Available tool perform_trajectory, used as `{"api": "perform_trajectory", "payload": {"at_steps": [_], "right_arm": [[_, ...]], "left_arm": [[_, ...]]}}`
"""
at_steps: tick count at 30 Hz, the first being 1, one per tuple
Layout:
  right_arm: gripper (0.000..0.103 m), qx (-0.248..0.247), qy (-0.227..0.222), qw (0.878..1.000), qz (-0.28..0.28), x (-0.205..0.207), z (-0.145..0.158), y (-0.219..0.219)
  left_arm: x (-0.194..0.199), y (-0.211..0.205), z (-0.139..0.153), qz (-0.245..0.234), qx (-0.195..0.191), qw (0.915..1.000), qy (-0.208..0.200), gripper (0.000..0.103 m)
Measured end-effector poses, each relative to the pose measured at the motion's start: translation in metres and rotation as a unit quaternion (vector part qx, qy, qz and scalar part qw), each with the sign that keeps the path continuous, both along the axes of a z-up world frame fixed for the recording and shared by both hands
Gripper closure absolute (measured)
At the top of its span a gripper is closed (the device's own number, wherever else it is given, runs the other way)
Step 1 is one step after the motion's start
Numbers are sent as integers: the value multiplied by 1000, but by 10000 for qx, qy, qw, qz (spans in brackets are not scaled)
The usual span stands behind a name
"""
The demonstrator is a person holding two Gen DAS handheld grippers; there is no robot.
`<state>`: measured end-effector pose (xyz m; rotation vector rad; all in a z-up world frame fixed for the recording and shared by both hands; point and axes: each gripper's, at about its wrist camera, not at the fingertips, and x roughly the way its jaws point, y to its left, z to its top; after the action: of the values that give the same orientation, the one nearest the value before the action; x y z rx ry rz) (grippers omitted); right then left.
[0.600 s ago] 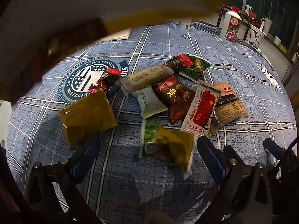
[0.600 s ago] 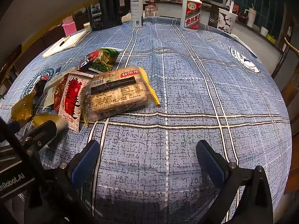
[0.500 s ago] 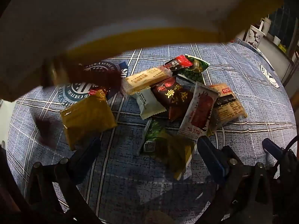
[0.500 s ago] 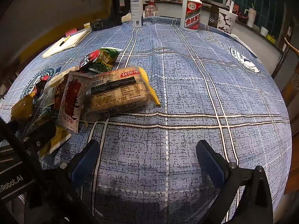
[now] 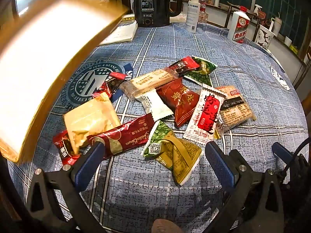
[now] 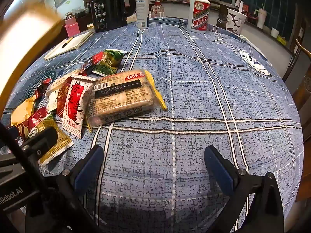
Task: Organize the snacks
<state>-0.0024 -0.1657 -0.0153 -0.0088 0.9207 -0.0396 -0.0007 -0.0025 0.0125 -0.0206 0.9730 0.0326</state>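
A pile of snack packets lies on the blue plaid tablecloth. A green-gold packet lies just ahead of my open left gripper. A long red Golden Crown bar and a gold pouch lie by its left finger. Behind are a red-white packet, a dark red packet and a clear cracker pack. My right gripper is open and empty over bare cloth, right of the pile. A blurred white and yellow box hangs at upper left.
At the table's far edge stand a black kettle, a white spray bottle, a white liquor bottle and a paper cup. An open notebook lies at the back left. A wooden chair stands at the right.
The white and yellow box has swung from across the top to the upper left. A red Golden Crown bar and a small red packet now lie in the pile. Both grippers stay still.
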Motion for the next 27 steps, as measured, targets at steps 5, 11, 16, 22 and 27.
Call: {"api": "perform_trajectory", "payload": {"at_steps": [5,11,16,22,27], "right_arm": [[0,0,-1,10000,0,0,0,0],[0,1,0,10000,0,0,0,0],[0,1,-1,10000,0,0,0,0],[0,1,0,10000,0,0,0,0],[0,0,0,10000,0,0,0,0]], "left_arm": [[-2,7,10,130,-38,9999,-98,0],[0,13,19,250,-102,9995,-162,0],[1,12,22,239,-113,9994,-201,0],[11,5,27,-73,47,9999,-146,0],[10,6,37,-175,-18,9993,-337,0]]}}
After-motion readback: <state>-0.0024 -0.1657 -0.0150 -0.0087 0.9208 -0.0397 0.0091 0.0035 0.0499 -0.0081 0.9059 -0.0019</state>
